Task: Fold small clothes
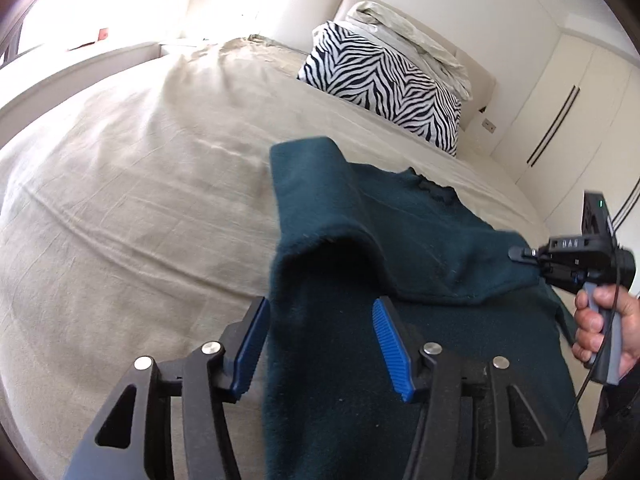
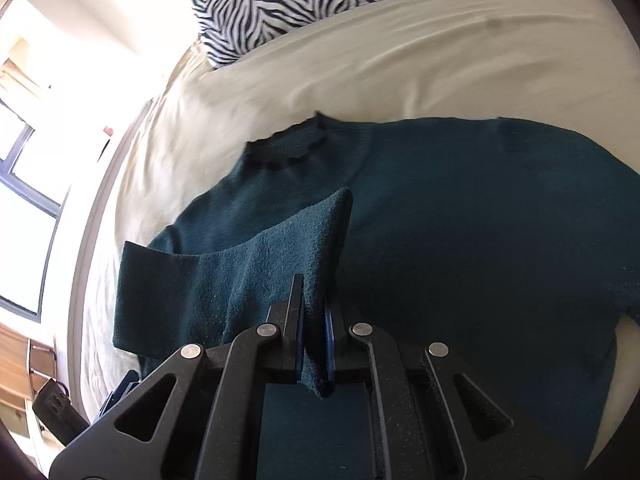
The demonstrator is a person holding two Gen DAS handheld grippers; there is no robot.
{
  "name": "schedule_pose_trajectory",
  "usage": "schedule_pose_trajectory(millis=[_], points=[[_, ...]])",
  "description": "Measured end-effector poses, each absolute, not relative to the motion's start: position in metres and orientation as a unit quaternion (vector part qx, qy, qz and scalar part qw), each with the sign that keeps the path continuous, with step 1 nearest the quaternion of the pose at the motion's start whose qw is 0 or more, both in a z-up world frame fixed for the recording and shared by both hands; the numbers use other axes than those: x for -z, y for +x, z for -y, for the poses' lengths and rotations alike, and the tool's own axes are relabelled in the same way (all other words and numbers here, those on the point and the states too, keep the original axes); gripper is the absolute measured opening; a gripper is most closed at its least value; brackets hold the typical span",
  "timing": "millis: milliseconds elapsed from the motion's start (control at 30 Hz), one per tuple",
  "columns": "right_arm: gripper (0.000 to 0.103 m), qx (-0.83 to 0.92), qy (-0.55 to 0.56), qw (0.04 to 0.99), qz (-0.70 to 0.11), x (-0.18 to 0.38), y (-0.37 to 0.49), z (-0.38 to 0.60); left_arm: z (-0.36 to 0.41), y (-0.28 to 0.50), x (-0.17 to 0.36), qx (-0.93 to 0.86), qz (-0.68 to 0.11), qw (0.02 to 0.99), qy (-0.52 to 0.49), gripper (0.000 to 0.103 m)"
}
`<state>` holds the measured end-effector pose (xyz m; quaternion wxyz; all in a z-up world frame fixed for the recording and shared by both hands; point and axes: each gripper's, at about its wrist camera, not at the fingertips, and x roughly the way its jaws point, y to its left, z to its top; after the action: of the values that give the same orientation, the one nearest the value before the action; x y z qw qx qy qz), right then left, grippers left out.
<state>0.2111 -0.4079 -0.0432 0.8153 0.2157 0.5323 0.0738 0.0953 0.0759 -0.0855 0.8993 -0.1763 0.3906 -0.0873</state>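
Dark teal sweater [image 2: 460, 220] spread on bed [image 1: 120, 200], over beige sheet, collar [image 2: 280, 152] toward headboard end. Zebra-print pillow [image 1: 384, 80] near head of bed, well apart from sweater; crumpled pale bedding [image 1: 408, 28] piled just behind it.

Right tool [image 2: 314, 320] clamped tight on a fold of sweater fabric: jaws nearly together, knit pinched between dark pad and blue pad, a tail of cloth hanging out below the pads. Pinched part is the sleeve [image 2: 224, 280], lifted off the body of the garment and drawn across it, cuff end free at left in right wrist view. In left wrist view same tool [image 1: 520, 254] seen from the side at right edge, tip biting the sweater's edge, hand [image 1: 600, 328] wrapped round its grey grip, cable trailing down.

Left tool [image 1: 320, 344] abt half open, blue ribbed pads [image 1: 390, 350] apart. Strip of sweater runs up betw. them; left pad sits at the cloth's edge, right pad on top of the fabric, no squeeze visible — not gripping. Raised fold of teal cloth [image 1: 320, 200] stands up just ahead of this tool, hollow underneath.

Rest of sweater body flat on sheet to the right. White wardrobe doors [image 1: 560, 100] beyond bed; bright window [image 2: 24, 184] at far left.
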Motion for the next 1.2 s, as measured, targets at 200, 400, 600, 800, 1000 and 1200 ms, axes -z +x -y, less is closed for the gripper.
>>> schedule_pose_trajectory(millis=[200,400,600,800,1000,1200], points=[[0.007,-0.047,0.237,0.807,-0.539,0.066,0.207,0.437,-0.115,0.115,0.067,0.073,-0.374,0.895,-0.230,0.038],[0.007,-0.041,0.227,0.810,-0.539,0.077,0.216,0.428,-0.116,0.153,0.041,0.102,-0.364,0.899,-0.220,0.036],[0.007,-0.036,0.209,0.813,-0.541,0.075,0.228,0.422,-0.106,0.188,0.044,0.114,-0.384,0.889,-0.222,0.034],[0.007,-0.029,0.212,0.807,-0.550,0.081,0.220,0.432,-0.095,0.202,0.055,0.115,-0.402,0.885,-0.206,0.034],[0.007,-0.029,0.214,0.806,-0.551,0.087,0.219,0.434,-0.094,0.215,0.066,0.104,-0.415,0.883,-0.195,0.034],[0.007,-0.031,0.231,0.801,-0.551,0.089,0.213,0.440,-0.096,0.225,0.066,0.106,-0.414,0.884,-0.189,0.034]])
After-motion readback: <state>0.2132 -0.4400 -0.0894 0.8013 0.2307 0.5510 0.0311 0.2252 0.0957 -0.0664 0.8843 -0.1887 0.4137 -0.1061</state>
